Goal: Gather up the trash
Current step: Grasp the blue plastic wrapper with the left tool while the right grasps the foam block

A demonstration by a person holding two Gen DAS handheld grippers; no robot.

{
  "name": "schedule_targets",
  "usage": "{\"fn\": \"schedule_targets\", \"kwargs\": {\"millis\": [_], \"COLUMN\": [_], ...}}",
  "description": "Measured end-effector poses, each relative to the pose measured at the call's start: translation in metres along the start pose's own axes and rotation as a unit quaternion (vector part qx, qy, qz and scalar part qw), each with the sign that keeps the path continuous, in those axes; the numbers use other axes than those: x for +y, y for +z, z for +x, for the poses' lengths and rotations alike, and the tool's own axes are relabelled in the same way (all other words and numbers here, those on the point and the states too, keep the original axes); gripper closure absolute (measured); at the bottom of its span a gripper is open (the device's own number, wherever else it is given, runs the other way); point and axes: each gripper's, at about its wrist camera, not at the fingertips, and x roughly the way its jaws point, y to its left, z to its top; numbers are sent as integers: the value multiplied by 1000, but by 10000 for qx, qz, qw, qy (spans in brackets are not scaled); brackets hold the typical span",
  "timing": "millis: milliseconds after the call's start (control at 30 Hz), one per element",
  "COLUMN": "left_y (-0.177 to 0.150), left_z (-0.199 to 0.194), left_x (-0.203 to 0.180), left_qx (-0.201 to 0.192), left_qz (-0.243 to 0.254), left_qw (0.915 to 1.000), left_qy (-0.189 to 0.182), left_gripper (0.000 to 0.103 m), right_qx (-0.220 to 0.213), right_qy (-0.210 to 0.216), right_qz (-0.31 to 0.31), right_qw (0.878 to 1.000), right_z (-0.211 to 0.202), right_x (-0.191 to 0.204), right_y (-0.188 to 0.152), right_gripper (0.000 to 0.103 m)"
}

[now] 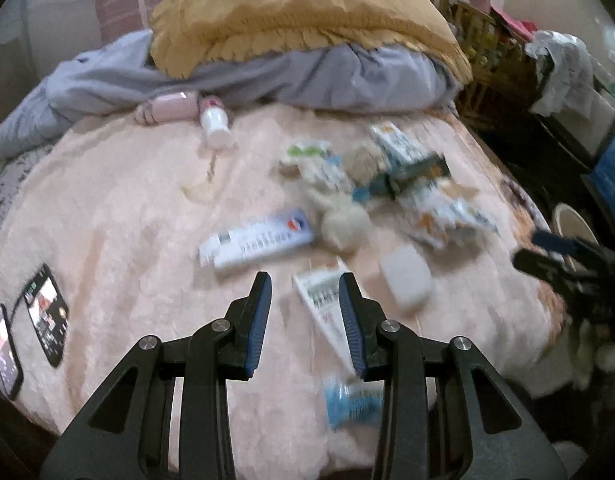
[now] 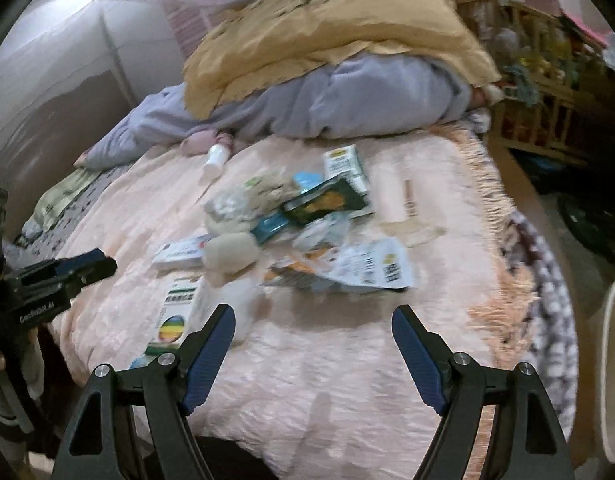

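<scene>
Pink fleece blanket (image 1: 107, 208) on bed, scattered trash pile (image 1: 379, 184) of wrappers, cartons, tissue balls mid-blanket, none collected. Left gripper (image 1: 305, 280) narrowly parted, empty, above white carton (image 1: 323, 300). Right gripper (image 2: 313, 316) wide apart, empty. Whole pickup remains.

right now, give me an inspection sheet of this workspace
surface: pink blanket on a bed
job's things: heap of wrappers, white-blue box and small boxes mid-bed
clutter: two phones at left edge, white bottle, yellow pillow on grey quilt
grippers: left gripper partly open, empty, over a white tube; right gripper wide open, empty
cables: nothing seen
surroundings: wooden shelf beside the bed
</scene>
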Motion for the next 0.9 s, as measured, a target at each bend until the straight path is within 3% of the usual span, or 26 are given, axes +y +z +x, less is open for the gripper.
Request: {"fn": "schedule_targets", "kwargs": {"millis": [200, 400, 700, 900], "left_y": [-43, -75, -74, -74], "left_z": [6, 14, 31, 44], "left_x": [3, 3, 3, 6], "left_qx": [551, 950, 843, 842], "left_qz": [64, -208, -672, -943], "left_qw": [9982, 9920, 9833, 9775], "left_qy": [-248, -804, -1468, -1689], "left_gripper": [70, 70, 59, 59], "right_qx": [245, 459, 781, 1075], "right_qy": [169, 315, 482, 623], "right_qz": [-331, -468, -698, -611], "right_qw": [9990, 9973, 9933, 9904], "right_z": [15, 28, 55, 86], "right_x": [22, 34, 51, 57], "right_y": [-5, -9, -5, 2], "right_gripper": [24, 24, 24, 24]}}
